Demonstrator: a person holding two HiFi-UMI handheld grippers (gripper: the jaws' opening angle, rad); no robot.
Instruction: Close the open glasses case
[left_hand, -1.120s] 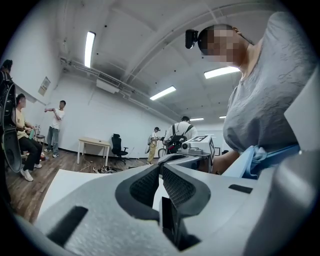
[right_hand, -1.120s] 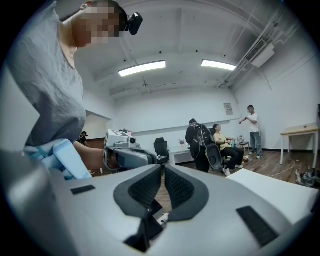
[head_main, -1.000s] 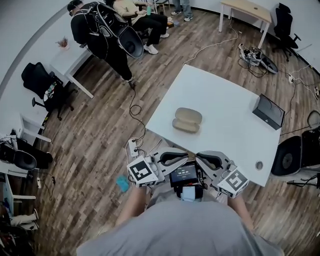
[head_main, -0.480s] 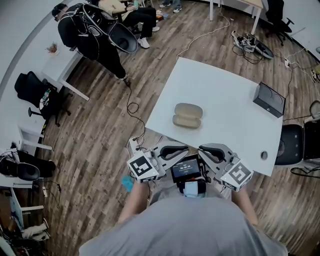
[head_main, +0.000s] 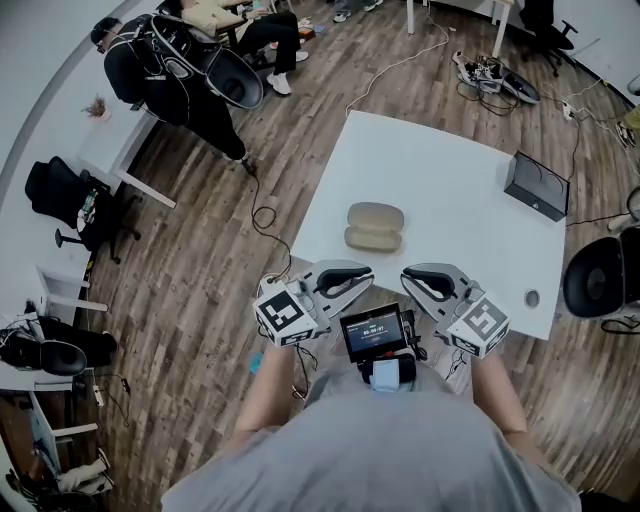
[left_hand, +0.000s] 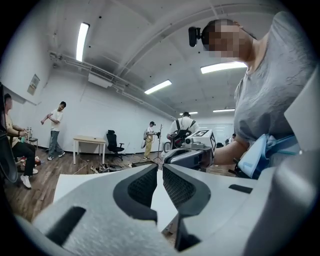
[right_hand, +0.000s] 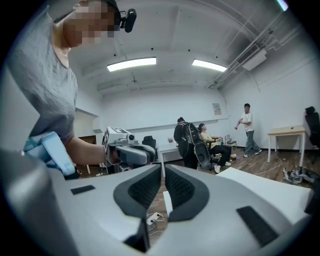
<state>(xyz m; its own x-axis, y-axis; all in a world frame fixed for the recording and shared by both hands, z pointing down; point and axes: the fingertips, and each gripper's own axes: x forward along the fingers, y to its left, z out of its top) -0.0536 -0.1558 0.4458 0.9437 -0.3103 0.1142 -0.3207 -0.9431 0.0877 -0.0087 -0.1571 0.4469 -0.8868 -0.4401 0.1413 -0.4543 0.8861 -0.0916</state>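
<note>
Glasses case (head_main: 374, 226): open, on desk (head_main: 450, 170) toward near-left corner, long axis roughly along near edge. Left tool (head_main: 362, 272), right tool (head_main: 410, 274): both closed, empty, at near edge. Case ahead between them, left tool judged marginally nearer.

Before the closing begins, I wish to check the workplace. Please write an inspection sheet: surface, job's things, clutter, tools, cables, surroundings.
Surface: white table on a wooden floor.
Job's things: glasses case, lying open on the table's near left part, nothing touching it.
Clutter: black box by the far right corner; small round object by the near right corner.
Tools: left tool and right tool both shut, empty, short of the case.
Cables: cable on the floor left of the table; cable tangle beyond it.
Surroundings: office chair and people at far left.
</note>
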